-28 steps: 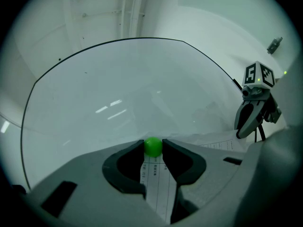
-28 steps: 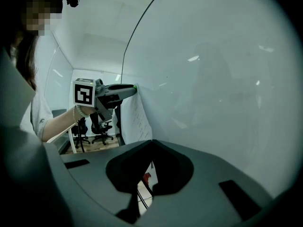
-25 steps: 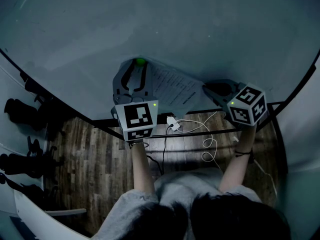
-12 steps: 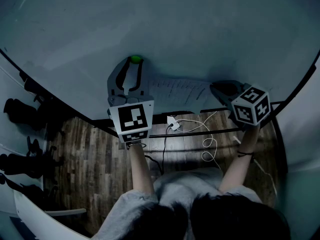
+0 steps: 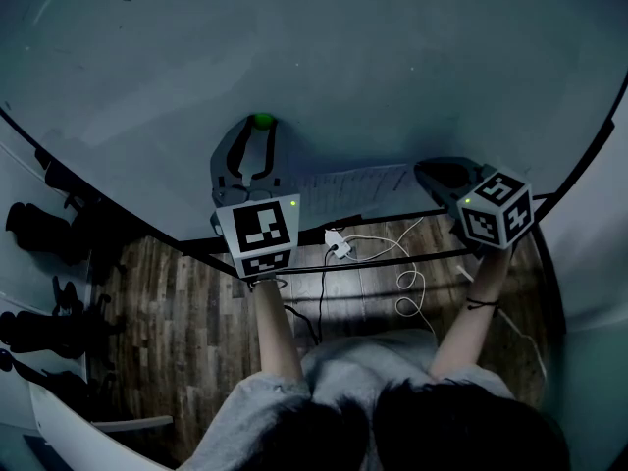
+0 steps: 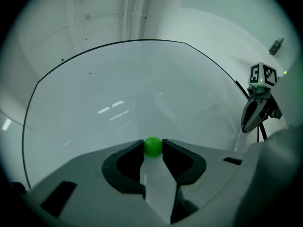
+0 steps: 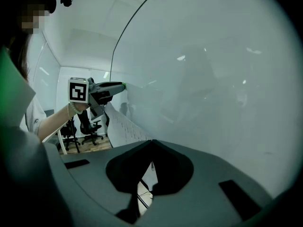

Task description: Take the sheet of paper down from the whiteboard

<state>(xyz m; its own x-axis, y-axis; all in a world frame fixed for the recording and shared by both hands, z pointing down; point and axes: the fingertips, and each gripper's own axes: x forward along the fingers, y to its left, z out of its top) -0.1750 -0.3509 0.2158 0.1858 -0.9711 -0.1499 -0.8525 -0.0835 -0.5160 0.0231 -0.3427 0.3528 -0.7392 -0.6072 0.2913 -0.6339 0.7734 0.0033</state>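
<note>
Head view puts my left gripper (image 5: 261, 130) at centre-left of the frame. Its jaws are pinched on the green magnet (image 5: 262, 120), which sits against the whiteboard (image 5: 392, 57). My right gripper (image 5: 422, 173) is at centre-right, lower than the magnet, with its jaws pressed together on the right-hand end of the sheet of paper (image 5: 353, 186).

The sheet spans the gap between my two grippers. Its long axis runs nearly across the frame, from behind the left gripper's body over to the right gripper's tips. In the right gripper view the same sheet climbs from my closed jaws at lower centre up toward the left gripper at upper left, and it bows away from the board.

What matters for the next move is that the magnet lies above and left of the visible paper, at the end far from my right hand. The left gripper is the only one on it.

I cannot tell whether the sheet's upper corner is pinned under the magnet, because my left gripper hides that corner. If the corner is pinned, I judge the magnet must lift straight off the board before the right hand draws the sheet away.
</note>
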